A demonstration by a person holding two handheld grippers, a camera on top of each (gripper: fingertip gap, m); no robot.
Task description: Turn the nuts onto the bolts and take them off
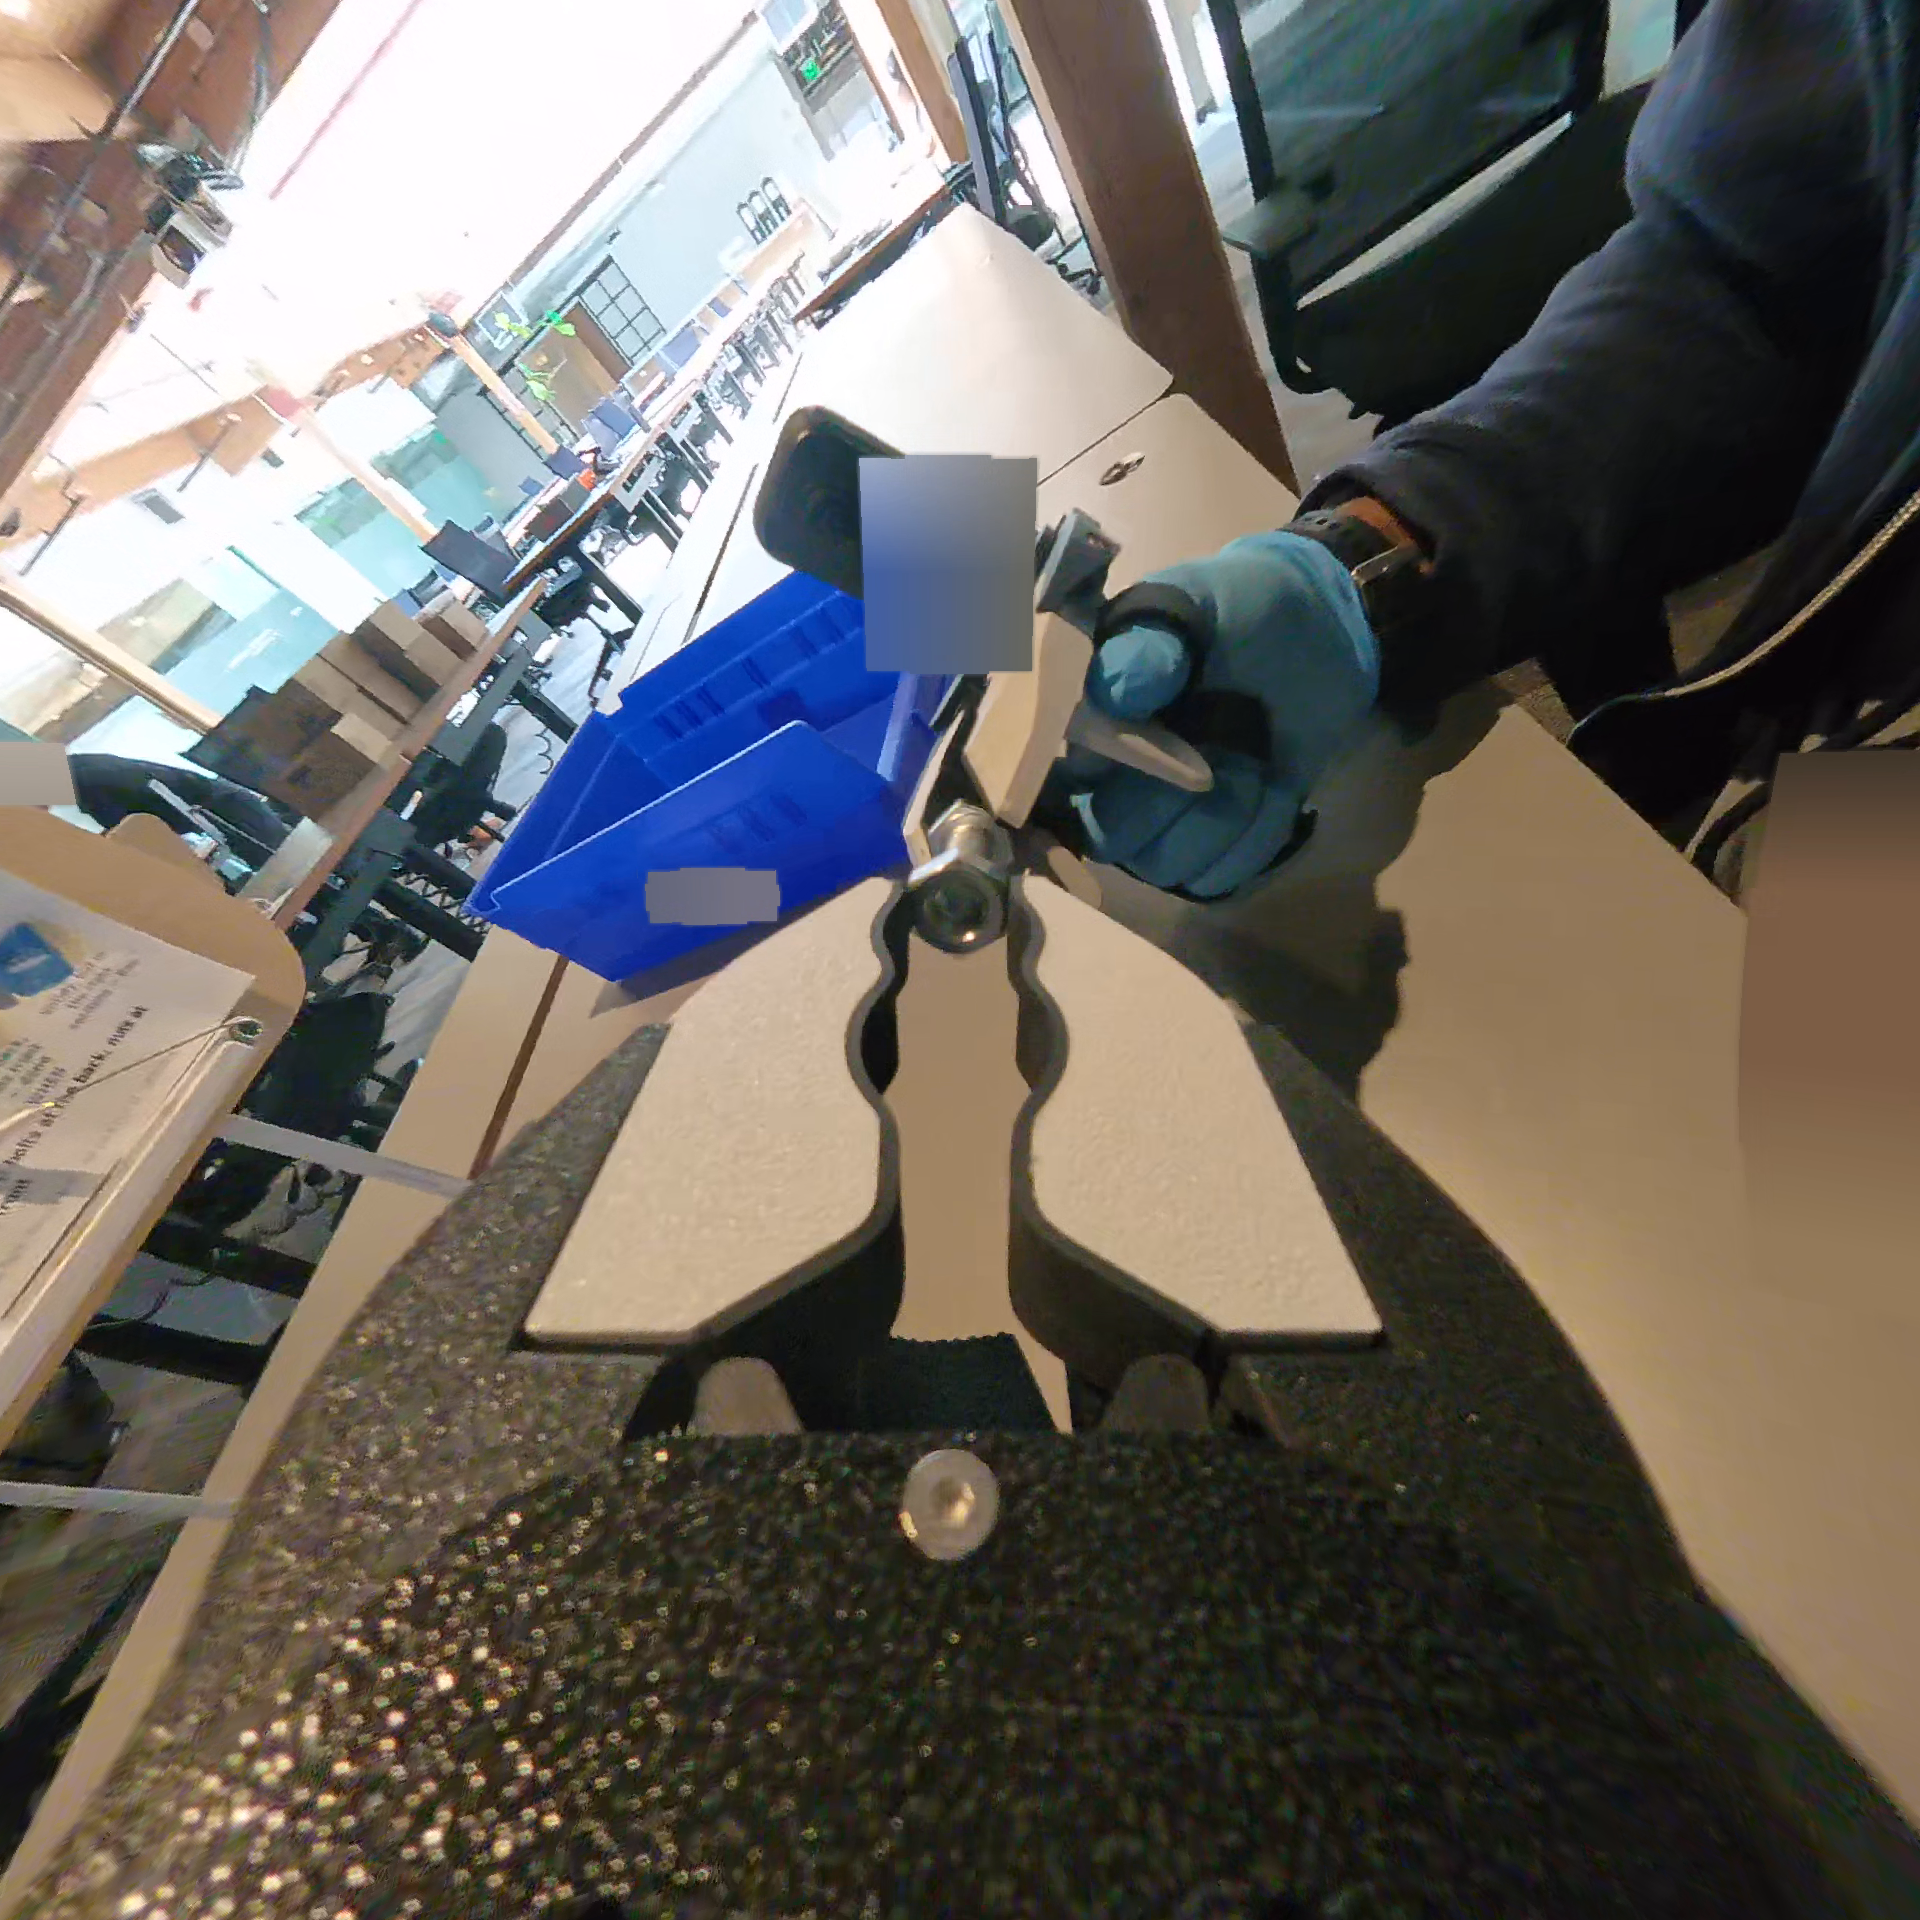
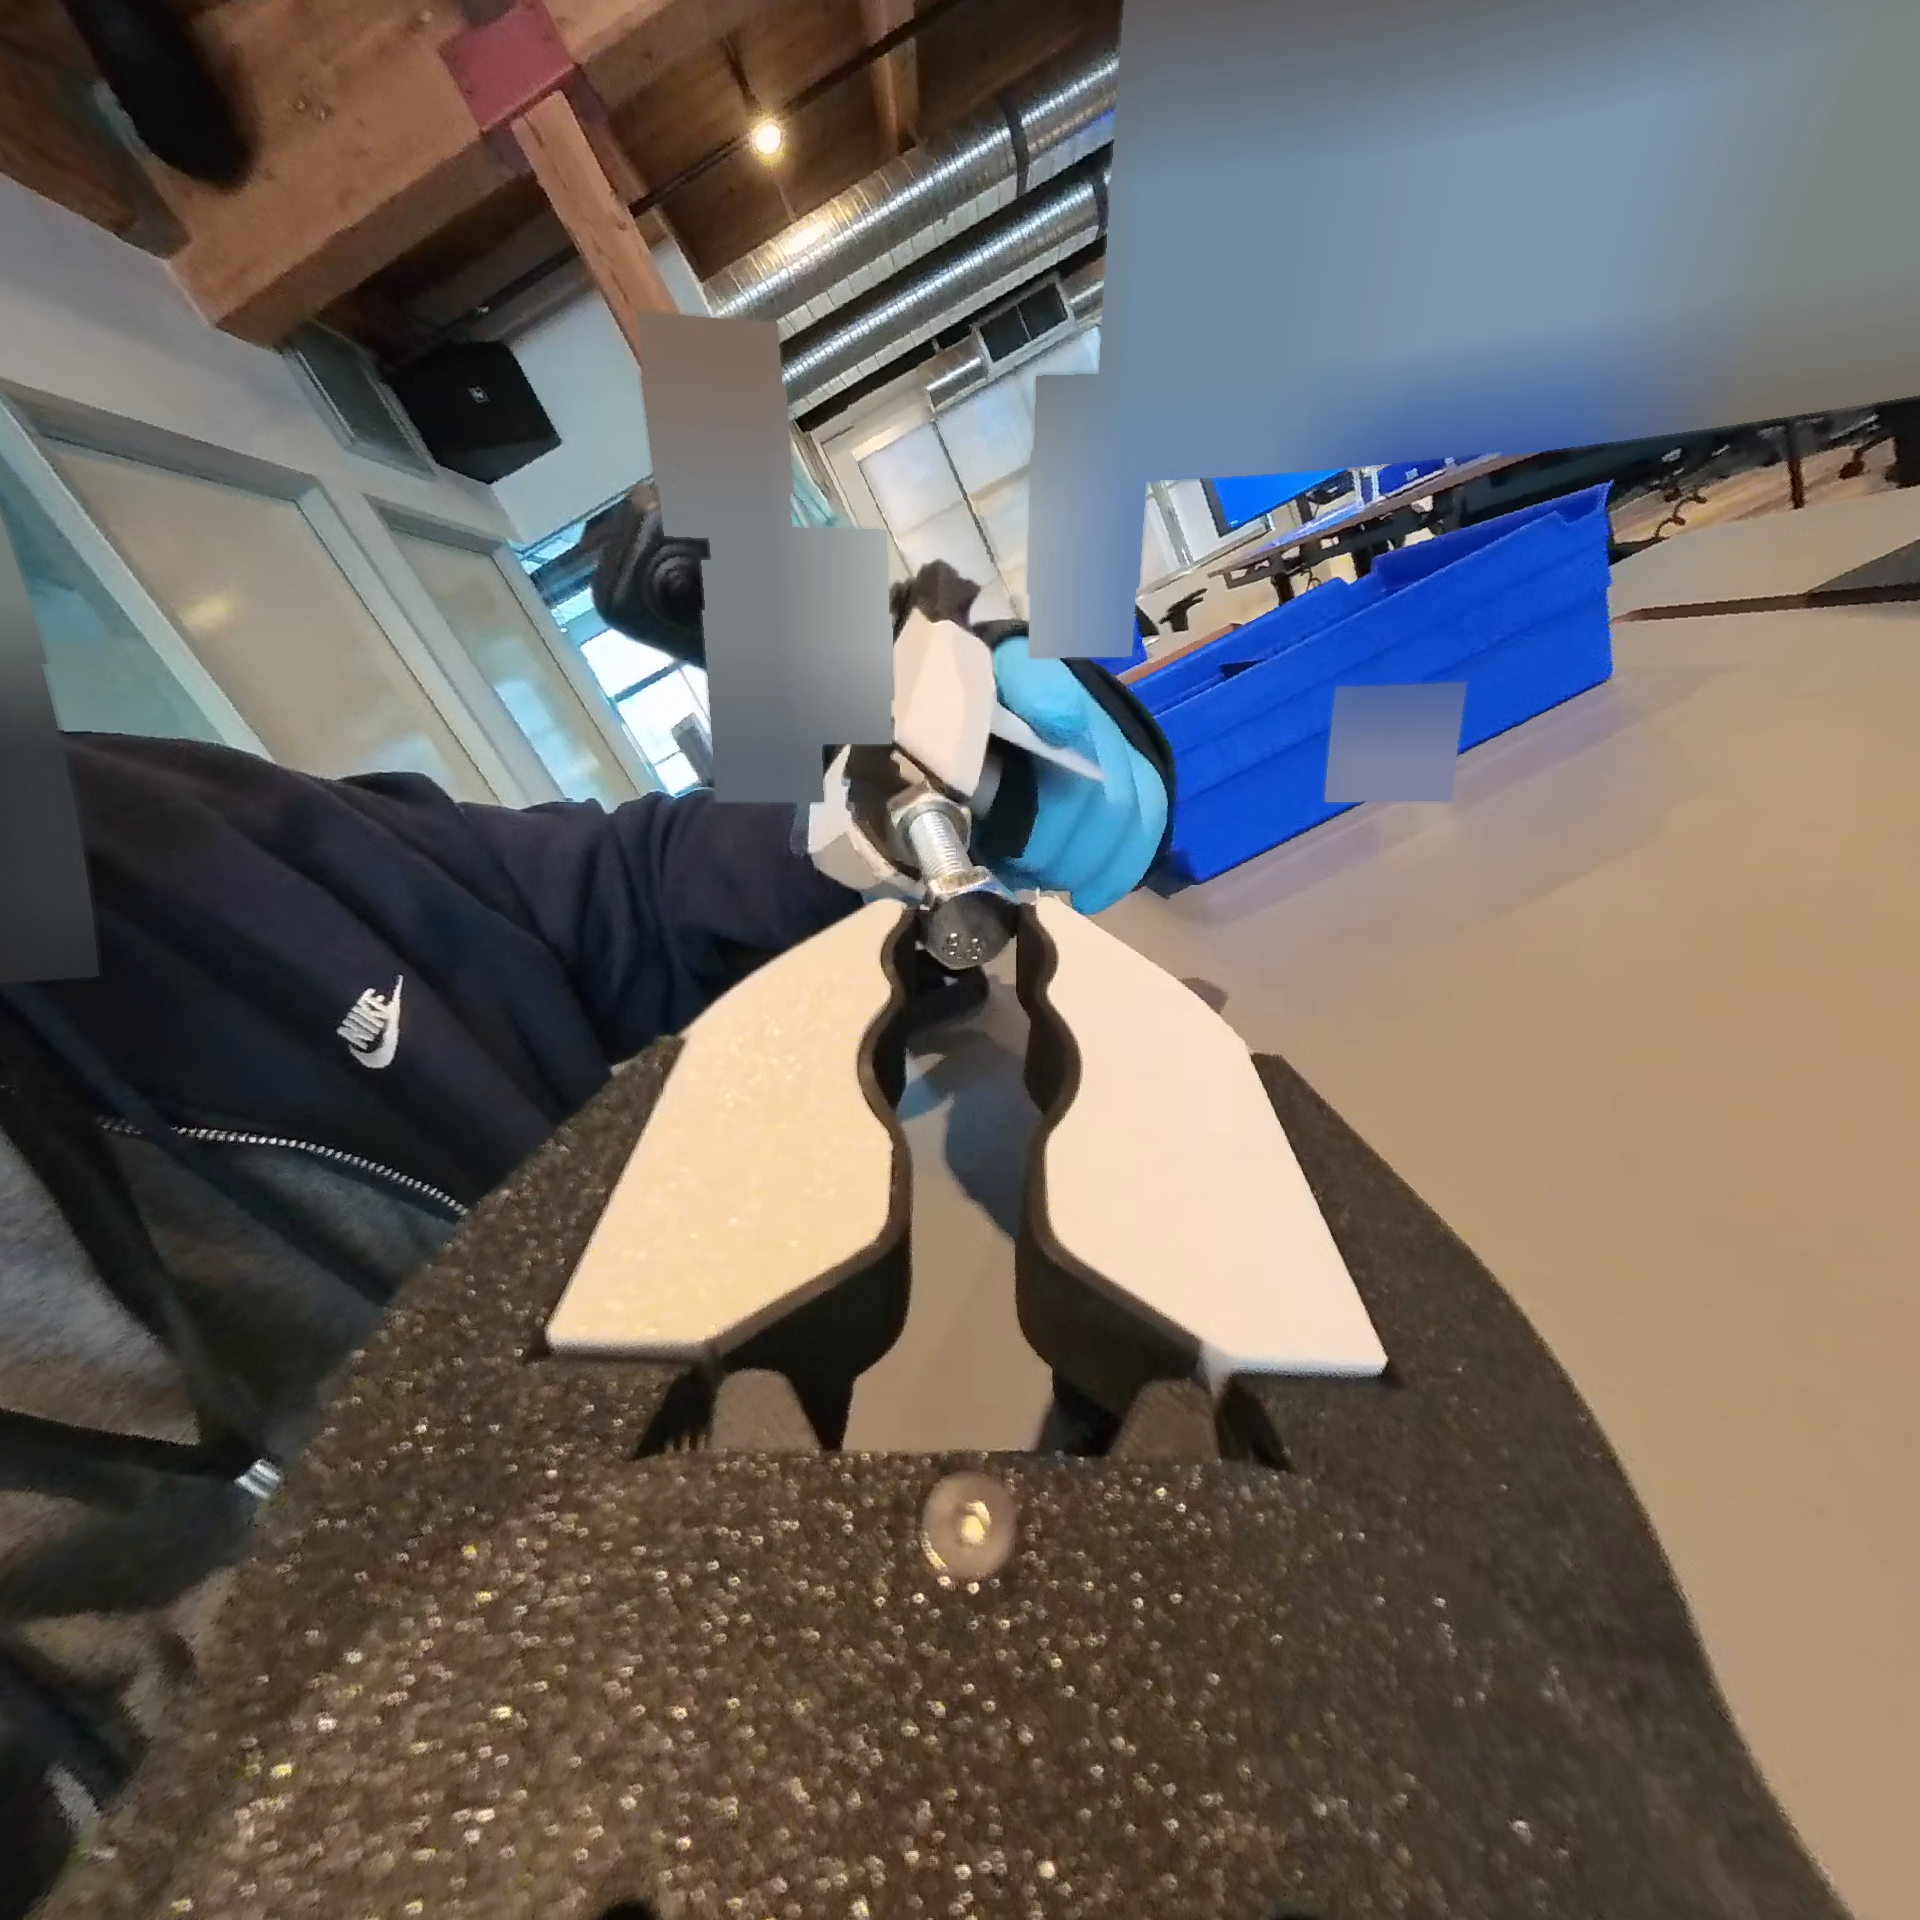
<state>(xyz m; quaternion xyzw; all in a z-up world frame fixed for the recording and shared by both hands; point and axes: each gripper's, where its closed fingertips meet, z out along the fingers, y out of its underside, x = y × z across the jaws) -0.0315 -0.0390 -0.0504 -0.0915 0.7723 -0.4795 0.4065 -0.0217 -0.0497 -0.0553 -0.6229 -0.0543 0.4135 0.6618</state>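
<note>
A silver threaded steel bolt (image 2: 935,836) with a hexagonal head is held in mid-air above the pale grey counter (image 2: 1558,1039), between the two pairs of tongs. In the right wrist view, the hex head is clenched at the tips of the right tongs (image 2: 964,940), and the threaded shank is seen running away toward the left tongs (image 2: 914,821), with a silver hexagonal nut (image 2: 961,883) sitting on the shank just beyond the head. In the left wrist view, the shank's end is seen end-on, gripped between the tips of the left tongs (image 1: 954,914); the right tongs (image 1: 971,821) are seen closed on the bolt's far end, carried by a blue-gloved hand (image 1: 1226,717) with a dark sleeve (image 1: 1558,468). Farther off, a blue plastic divided bin (image 1: 717,790) is set on the counter, partly hidden by the opposing tongs. A printed paper sheet (image 1: 94,1060) is seen at the left edge.
</note>
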